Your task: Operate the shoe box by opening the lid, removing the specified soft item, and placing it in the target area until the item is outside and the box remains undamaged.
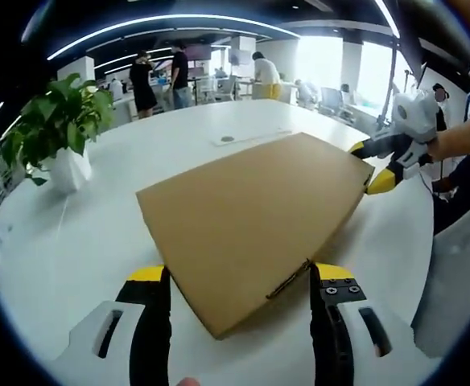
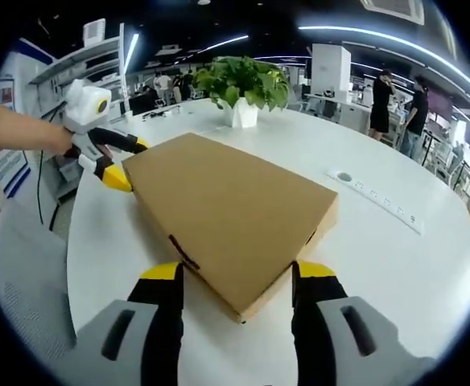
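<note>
Both of my grippers, left and right, gape wide at opposite corners of one closed shoe box, gripping nothing. It lies mid-table; one potted plant stands near the far edge.

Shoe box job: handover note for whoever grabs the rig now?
Left tool: open, jaws astride the near corner of the shoe box, not clamped.
Right tool: open, jaws astride the opposite corner; it also shows in the left gripper view, at the box's far right corner.
Box: flat on the white table, lid closed, looks intact.
Potted plant stands beyond the box, apart from it.
Done: both tools positioned at the box.
Left: open the lid, take out the soft item, place it in the target area. Item and target area not identifiable yet.
</note>
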The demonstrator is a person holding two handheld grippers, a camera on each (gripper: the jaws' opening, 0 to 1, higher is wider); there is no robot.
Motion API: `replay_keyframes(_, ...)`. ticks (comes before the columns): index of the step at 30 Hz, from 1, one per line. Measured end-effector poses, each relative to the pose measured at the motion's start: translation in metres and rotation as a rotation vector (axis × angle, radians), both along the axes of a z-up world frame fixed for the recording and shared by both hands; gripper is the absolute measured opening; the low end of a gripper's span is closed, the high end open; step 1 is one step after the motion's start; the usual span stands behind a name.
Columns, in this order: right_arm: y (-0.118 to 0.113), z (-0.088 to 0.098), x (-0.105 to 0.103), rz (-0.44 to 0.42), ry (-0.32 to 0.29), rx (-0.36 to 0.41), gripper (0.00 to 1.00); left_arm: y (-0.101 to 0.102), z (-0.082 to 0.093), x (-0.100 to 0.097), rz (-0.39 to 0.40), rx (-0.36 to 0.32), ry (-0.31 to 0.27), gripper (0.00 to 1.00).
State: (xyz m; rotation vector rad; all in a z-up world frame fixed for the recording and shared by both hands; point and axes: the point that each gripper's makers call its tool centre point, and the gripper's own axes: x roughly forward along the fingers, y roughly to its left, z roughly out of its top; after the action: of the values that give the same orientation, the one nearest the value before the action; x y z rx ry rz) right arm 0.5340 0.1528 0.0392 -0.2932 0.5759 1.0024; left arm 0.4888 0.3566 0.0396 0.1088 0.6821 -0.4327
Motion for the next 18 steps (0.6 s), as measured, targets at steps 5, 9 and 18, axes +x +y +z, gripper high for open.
replay_keyframes(5,0.003,0.0,-0.011,0.006,-0.004,0.001,0.48,0.005,0.001,-0.007,-0.024,0.004,0.008,0.71)
replay_keyframes(9,0.007,0.0,-0.019,0.0,-0.01,0.005,0.47,0.008,0.001,-0.012,-0.035,0.004,0.009,0.71)
replay_keyframes(18,0.013,0.001,-0.037,0.009,-0.018,0.013,0.46,0.017,0.001,-0.023,-0.063,0.01,0.021,0.71)
